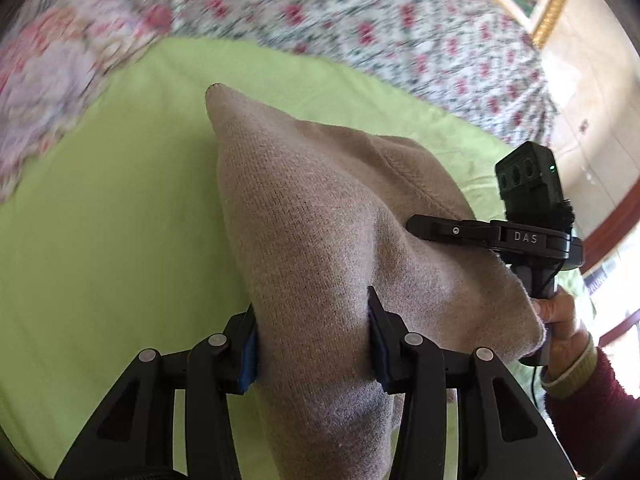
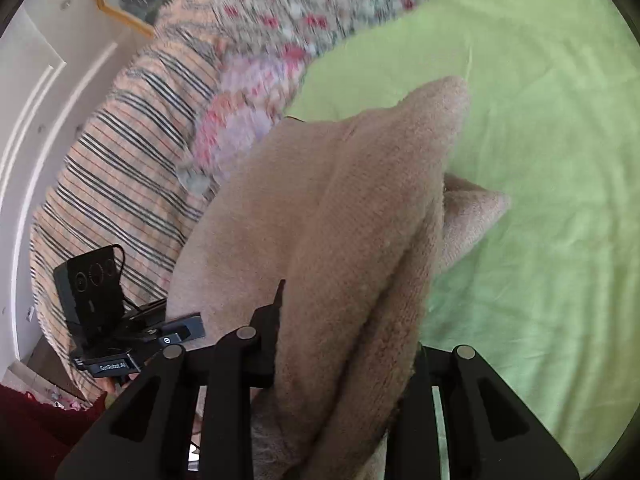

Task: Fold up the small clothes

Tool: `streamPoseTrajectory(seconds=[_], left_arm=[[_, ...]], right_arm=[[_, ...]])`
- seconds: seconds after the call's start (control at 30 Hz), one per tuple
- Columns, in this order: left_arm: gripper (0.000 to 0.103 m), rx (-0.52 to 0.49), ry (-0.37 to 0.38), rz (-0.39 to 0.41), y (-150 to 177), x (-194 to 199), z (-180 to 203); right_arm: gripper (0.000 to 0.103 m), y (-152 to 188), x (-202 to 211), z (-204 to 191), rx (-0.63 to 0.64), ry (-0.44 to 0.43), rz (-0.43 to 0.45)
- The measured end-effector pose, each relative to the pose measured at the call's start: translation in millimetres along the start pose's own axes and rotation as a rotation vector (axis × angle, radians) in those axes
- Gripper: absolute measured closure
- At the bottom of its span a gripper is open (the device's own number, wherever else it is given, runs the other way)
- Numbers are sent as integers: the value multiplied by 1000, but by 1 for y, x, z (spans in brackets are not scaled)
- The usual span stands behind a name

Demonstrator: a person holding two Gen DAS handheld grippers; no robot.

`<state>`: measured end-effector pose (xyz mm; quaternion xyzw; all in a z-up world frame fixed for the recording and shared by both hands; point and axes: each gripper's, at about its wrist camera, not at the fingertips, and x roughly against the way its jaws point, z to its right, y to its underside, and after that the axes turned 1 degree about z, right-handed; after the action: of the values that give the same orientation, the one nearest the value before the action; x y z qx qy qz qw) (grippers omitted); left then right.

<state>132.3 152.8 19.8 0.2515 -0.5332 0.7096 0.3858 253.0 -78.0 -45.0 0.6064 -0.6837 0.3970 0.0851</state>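
beige knit garment (image 1: pixel 320 216) in both jaws

The beige knit garment (image 1: pixel 320 216) is soft, fuzzy wool (fine ribbed weave, a raised seam across one panel). It is lifted above the light green sheet (image 1: pixel 100 220) on the bed, bunched and draped in thick folds, one pointed corner sticking up. In the right wrist view a small end (image 2: pixel 476 208) juts sideways toward the sheet.
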Motion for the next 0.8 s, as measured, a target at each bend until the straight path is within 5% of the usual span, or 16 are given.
streamPoseTrajectory(seconds=[0.57,0.8], left_arm=[[39,-73,-116,27,56,33,0],[34,-190,-185,10,101,42,17]], right_arm=[[50,20,37,-17,44,201,7],[41,64,60,-35,48,191,-20]])
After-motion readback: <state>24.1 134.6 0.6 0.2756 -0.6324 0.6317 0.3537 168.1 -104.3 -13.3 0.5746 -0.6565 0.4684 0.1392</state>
